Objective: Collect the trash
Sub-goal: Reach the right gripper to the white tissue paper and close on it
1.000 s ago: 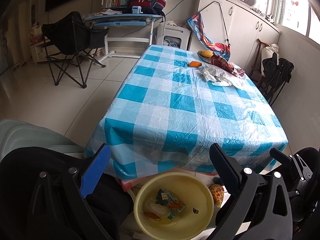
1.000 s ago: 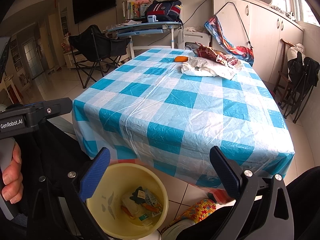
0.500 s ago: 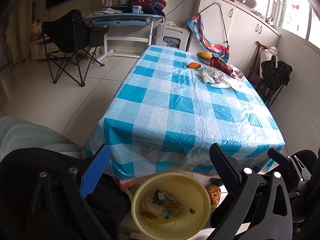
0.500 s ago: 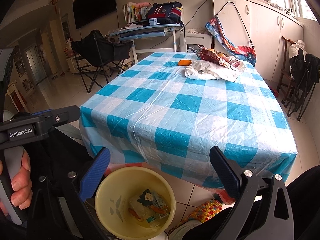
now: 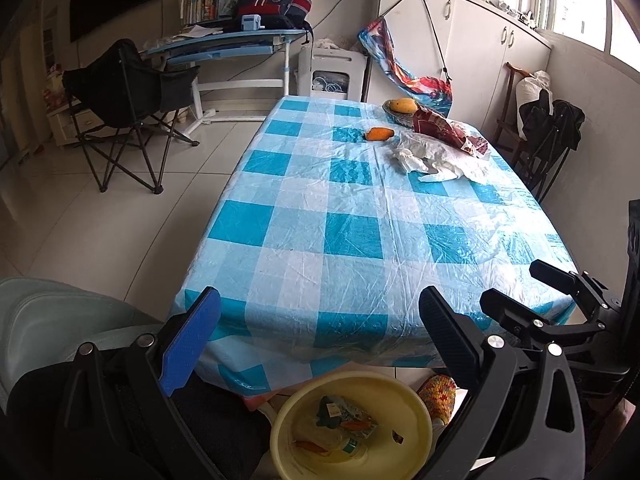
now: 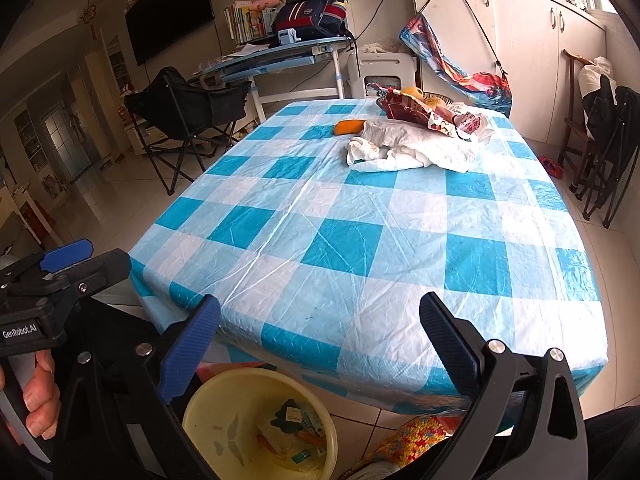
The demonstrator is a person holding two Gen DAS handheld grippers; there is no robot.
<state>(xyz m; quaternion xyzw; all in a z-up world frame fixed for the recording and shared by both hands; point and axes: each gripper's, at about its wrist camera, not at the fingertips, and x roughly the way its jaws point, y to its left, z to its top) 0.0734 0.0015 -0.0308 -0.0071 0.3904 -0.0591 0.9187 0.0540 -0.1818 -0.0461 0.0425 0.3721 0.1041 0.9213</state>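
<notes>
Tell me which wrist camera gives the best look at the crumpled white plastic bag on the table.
The right wrist view. There the white plastic bag appears larger and nearer, its folds plain beside the red snack wrapper. The left wrist view shows the bag smaller and farther off, toward the table's far right.

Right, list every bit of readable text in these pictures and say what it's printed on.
"GenRobot.AI": white lettering on the black body of the left gripper, seen from the right wrist.
Wrappers in the yellow bin: print too small to read.
Book spines on the far desk: too blurred to read.
</notes>
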